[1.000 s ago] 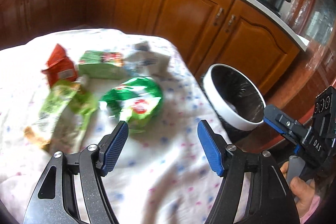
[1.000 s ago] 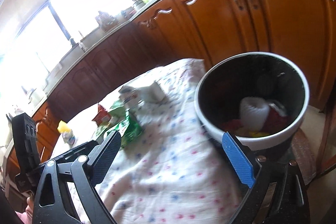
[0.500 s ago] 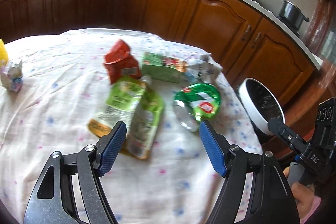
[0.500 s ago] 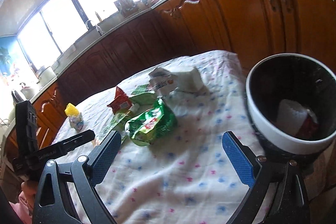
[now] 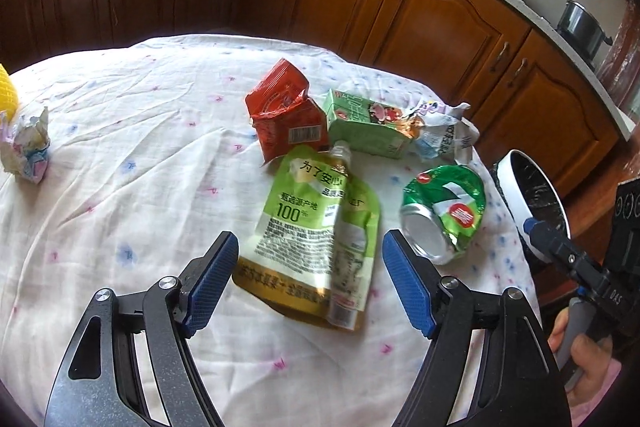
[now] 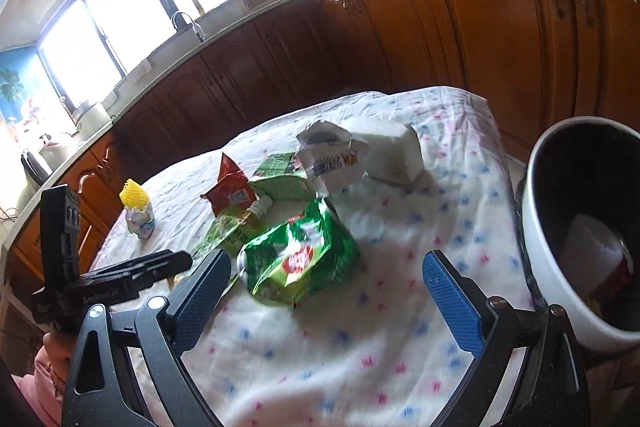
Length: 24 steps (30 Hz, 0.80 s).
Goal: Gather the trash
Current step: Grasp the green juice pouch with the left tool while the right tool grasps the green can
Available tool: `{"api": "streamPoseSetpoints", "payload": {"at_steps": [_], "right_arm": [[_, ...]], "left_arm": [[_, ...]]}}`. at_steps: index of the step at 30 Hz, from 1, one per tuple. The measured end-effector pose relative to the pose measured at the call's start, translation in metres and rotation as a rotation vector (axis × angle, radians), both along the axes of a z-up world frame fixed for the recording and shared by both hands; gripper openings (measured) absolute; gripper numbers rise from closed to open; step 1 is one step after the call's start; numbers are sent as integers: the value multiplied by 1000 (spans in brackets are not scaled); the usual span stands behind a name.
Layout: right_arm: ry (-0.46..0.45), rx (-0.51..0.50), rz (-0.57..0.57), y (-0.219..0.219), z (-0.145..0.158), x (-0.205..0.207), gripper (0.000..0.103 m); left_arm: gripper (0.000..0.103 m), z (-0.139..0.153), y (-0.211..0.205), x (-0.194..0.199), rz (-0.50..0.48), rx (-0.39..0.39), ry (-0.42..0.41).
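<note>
I have the left tool (image 5: 308,281) above the worktop (image 5: 120,155), its jaws opening, with nothing between the pads; the lower edge of the green pouch (image 5: 316,235) lies just beyond them. The right tool (image 6: 326,297) is also wide open and empty, and the crushed green can (image 6: 300,263) lies just in front of it. The rest of the trash is close together behind: a red packet (image 5: 282,115), a green carton (image 5: 366,125) and a crumpled white wrapper (image 5: 444,131), with a small paper ball (image 5: 24,151) well apart at the left side. The bin (image 6: 560,219) stands beside the worktop edge on the right and already has some things inside. I think the pouch is light, soft and a little slippery, and it lies flat on the cloth, so I would take it at the bottom edge or at the stiff spout (image 5: 340,153), not in the flat middle. The can looks light and stiff where it is folded, so I would grip it across the flattened body. The cloth may be caught together with the pouch if the pads go too low.
</note>
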State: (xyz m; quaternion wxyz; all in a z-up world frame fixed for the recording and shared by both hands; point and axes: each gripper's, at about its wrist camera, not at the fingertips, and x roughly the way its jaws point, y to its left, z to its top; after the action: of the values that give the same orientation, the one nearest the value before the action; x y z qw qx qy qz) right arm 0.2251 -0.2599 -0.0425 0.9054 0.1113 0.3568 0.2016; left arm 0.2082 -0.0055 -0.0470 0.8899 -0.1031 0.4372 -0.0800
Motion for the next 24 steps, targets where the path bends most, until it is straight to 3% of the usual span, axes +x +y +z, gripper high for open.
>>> {"api": "streamPoseSetpoints", "payload": {"at_steps": [3, 6, 8, 10, 11, 15, 16, 18, 24], "right_arm": [[0, -5, 13, 4, -1, 12, 93], [13, -20, 36, 12, -5, 25, 79], [34, -38, 48, 18, -11, 33, 66], [60, -48, 53, 21, -18, 39, 38], [70, -50, 55, 21, -21, 40, 30], [61, -16, 66, 15, -21, 30, 24], [58, -6, 66, 13, -20, 26, 17], [54, 3, 65, 10, -17, 20, 17], [41, 44, 57, -4, -11, -4, 17]], "left_arm": [[77, -5, 1, 7, -16, -2, 15], [80, -12, -1, 16, -34, 9, 38], [80, -15, -2, 21, -44, 12, 53], [80, -20, -6, 25, -65, 19, 71], [80, -22, -8, 26, -69, 21, 77], [80, -30, -13, 27, -85, 20, 88], [74, -30, -14, 26, -90, 29, 79], [49, -31, -17, 22, -102, 35, 71], [43, -30, -25, 8, -130, 28, 52]]}}
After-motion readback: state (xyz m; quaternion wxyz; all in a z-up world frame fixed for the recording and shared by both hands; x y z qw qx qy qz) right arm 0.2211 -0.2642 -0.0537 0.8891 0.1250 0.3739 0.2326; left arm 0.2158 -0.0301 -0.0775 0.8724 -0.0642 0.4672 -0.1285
